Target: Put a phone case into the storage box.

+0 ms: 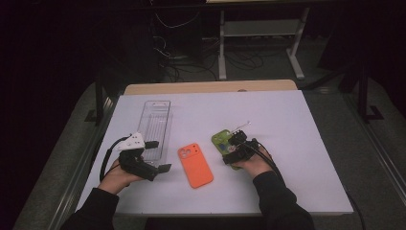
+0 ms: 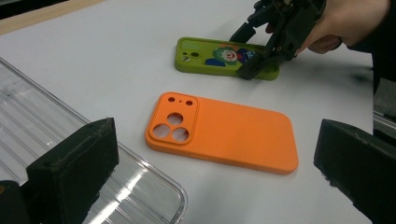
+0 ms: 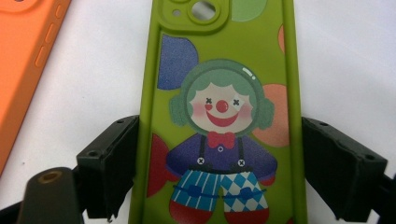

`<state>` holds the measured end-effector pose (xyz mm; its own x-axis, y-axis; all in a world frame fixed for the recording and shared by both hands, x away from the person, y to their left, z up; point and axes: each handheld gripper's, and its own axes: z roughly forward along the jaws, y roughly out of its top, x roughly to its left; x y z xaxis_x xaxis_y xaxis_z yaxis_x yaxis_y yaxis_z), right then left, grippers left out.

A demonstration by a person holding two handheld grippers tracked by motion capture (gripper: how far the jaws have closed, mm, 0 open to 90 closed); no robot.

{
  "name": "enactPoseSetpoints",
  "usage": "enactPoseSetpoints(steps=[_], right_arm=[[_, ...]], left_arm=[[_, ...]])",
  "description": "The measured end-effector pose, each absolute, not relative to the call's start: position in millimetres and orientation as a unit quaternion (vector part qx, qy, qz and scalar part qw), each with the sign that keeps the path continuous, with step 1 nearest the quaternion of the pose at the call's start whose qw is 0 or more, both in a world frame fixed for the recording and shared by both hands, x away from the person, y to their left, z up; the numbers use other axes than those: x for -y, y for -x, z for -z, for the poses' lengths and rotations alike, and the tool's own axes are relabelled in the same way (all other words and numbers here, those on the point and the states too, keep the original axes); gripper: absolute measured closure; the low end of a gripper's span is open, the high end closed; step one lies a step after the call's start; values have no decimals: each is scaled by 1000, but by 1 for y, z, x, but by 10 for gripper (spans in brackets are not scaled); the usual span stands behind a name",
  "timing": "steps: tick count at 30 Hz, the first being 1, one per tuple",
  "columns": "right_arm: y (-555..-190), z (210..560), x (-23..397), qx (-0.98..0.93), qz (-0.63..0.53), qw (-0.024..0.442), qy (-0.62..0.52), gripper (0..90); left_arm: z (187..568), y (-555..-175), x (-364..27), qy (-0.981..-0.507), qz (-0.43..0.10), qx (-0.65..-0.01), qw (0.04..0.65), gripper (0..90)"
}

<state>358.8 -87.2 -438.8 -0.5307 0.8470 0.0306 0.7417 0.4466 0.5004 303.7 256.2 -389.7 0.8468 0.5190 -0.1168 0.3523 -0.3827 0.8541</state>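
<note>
High view, near edge to far edge of the white table (image 1: 297, 143). At 7 o'clock the left gripper (image 1: 160, 155) hangs idle in the person's left hand (image 1: 117, 177), jaws spread wide with nothing between them (the left gripper view looks out between both black jaws onto bare table and cases). At 5 o'clock the right gripper (image 1: 234, 143) straddles the green, soft rubber phone case printed with a clown (image 1: 225, 143); in the right gripper view its left jaw sits against the case's long edge while the right jaw stands just beside the opposite edge, so the jaws bracket the case but are judged not yet clamped on it. The case lies flat on the table, printed back up, camera cut-out pointing away from the person. Near the centre, between the two grippers, lies the orange, smooth silicone phone case (image 1: 195, 164), also back up and untouched. At 10 o'clock the clear, oblong plastic tray (image 1: 155, 125) stands with nothing in it. Progress, as judged: the green case is lined up for pick-up; closing, lifting and placing it (likely into the tray) remain, and the orange case has yet to be handled.
</note>
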Motion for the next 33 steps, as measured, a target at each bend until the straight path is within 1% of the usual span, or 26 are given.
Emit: enactPoseSetpoints(steps=[6, 15, 19, 24, 29, 33], right_arm=[[-360, 435, 89, -847, -240, 107, -463, 153], [-366, 415, 101, -860, -255, 105, -430, 153], [-367, 408, 108, -868, -258, 97, -413, 153], [-371, 400, 117, -887, -262, 76, -374, 153], [-373, 390, 125, -892, -277, 56, -354, 153], [-372, 384, 128, -905, -270, 50, -324, 153]], left_arm=[[390, -304, -257, -825, -85, -264, 492, 0], [389, -306, -258, -831, -86, -257, 485, 0], [388, -307, -258, -827, -84, -261, 491, 0], [385, -309, -257, -828, -80, -259, 490, 0], [384, -311, -252, -839, -79, -242, 481, 0], [381, -315, -247, -843, -74, -232, 479, 0]])
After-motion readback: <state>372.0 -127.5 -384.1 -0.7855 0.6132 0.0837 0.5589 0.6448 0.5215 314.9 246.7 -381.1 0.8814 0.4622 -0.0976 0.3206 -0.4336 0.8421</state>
